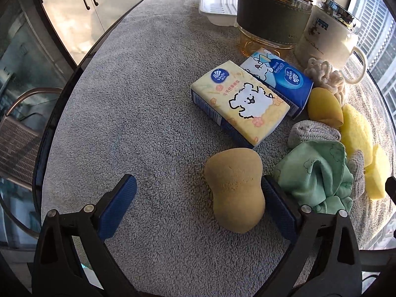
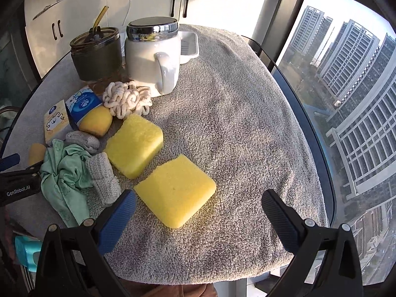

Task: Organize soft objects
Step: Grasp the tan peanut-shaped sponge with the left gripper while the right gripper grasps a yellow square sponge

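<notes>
In the left wrist view the left gripper (image 1: 199, 198) is straddling the tan gourd-shaped makeup sponge (image 1: 235, 193), jaws wide, one touching at three o'clock, risking a nudge, while the right gripper (image 2: 199, 210), empty and wide, is hovering with the square yellow foam sponge (image 2: 175, 190) at eleven o'clock, risking a miss.

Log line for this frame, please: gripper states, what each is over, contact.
left gripper: open, astride tan sponge, no squeeze seen | right gripper: open, over near yellow sponge, no contact | nothing held
</notes>
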`<state>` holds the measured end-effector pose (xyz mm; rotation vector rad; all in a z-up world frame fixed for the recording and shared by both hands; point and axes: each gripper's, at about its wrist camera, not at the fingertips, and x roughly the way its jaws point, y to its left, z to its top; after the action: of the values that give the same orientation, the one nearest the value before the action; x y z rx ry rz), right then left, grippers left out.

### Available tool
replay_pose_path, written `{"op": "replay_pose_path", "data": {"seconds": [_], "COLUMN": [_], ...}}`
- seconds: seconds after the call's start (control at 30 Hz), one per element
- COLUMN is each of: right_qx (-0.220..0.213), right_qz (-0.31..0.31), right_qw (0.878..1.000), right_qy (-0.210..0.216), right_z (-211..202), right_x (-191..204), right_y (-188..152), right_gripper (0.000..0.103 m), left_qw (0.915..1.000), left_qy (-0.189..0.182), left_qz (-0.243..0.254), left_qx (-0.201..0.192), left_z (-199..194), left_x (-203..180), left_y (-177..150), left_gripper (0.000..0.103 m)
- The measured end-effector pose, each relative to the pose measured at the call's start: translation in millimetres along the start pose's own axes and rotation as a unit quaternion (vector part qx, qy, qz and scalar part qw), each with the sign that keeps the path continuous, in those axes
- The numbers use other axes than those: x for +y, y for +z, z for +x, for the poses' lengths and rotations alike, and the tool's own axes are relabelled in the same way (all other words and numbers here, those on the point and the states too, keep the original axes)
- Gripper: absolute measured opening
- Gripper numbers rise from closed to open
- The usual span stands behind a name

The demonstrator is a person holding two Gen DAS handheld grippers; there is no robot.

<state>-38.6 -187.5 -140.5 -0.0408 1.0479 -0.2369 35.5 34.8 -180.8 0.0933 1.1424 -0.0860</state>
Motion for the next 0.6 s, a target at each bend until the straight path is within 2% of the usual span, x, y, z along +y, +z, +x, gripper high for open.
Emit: {"op": "replay_pose_path", "data": {"seconds": [0.1,0.17,0.23,0.37,0.6], "right_qx": [0.005,0.006,0.006,0.013,0.041], "right_qz": [0.005,0.009,0.011,0.023,0.040], "right_qw": [1.000,1.000,1.000,0.999,0.997], "right_qy": [0.001,0.005,0.009,0.030,0.058], "right_z": [5,8,9,12,27], "right_x": [0,0,1,6,16], "right_y": [-1,-1,-1,-3,-11], "right_gripper": [0.103,0.103,0.103,0.102,0.086], "left_qw": [0.9998,0.9996,0.9990,0.9987,0.9980], "left_qy": [-0.014,-0.016,-0.030,-0.020,-0.031], "left_qz": [-0.002,0.000,-0.001,0.014,0.016], "left_qx": [-0.013,-0.024,-0.034,-0.045,-0.053], "left_z": [-2,-6,-11,-15,-17], "left_x": [0,-1,-2,-12,-10], "left_y": [-1,-2,-3,-7,-7], "left_gripper": [0.085,0.070,0.041,0.035,0.032]}}
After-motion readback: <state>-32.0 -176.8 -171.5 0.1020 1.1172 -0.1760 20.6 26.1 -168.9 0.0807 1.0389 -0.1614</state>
